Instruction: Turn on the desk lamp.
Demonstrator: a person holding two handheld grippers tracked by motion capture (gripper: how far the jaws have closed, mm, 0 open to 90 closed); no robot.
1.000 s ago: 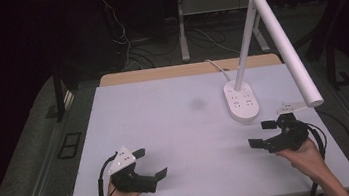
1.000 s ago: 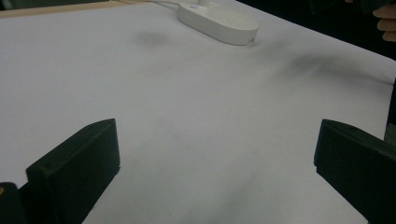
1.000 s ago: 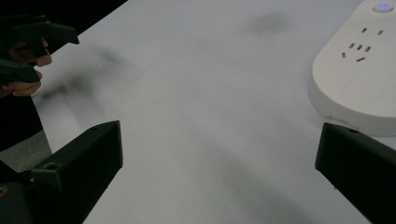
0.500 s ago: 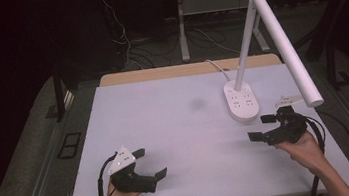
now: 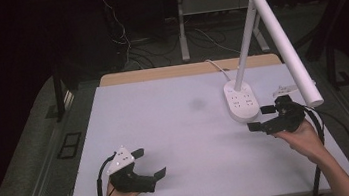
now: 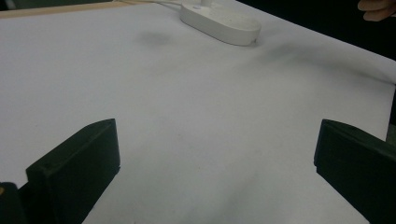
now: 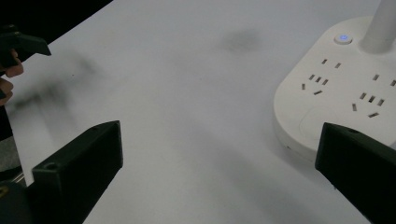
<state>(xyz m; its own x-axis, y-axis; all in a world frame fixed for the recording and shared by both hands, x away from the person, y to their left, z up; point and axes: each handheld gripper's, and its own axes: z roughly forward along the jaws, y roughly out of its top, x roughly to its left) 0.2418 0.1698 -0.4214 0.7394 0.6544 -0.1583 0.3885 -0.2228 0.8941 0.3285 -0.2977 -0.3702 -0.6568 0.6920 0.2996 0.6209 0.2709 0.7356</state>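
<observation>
Lamp base [image 5: 241, 101], white and oval with socket slots on its top, sits on the far right part of the bench [image 5: 188, 141], and my right tongs [image 5: 260, 118] hover just beside its near edge without touching it. Through the right gripper view the base [image 7: 345, 102] lies at the right, partly behind my right-hand jaw, with a small blue-lit button [image 7: 343, 38] at the foot of the white stem [image 7: 383, 25]. Both jaws of these tongs stand wide apart with nothing between them but bare white surface.

From the base the stem [image 5: 244, 44] rises, leaning toward the right, and carries a long white tube head [image 5: 284, 44] that slopes down over my right hand [image 5: 302, 135]. A white cable [image 5: 216, 66] leaves the base toward the far edge.

My left tongs [image 5: 151, 164] are low at the near left of the bench, well apart from the lamp, their jaws also spread wide and empty; the grey three-cornered plate [image 5: 121, 159] sits on top. In the left gripper view the base [image 6: 219, 21] lies far off at the top.

A faint dark smudge [image 5: 196, 104] marks the bench left of the base.
</observation>
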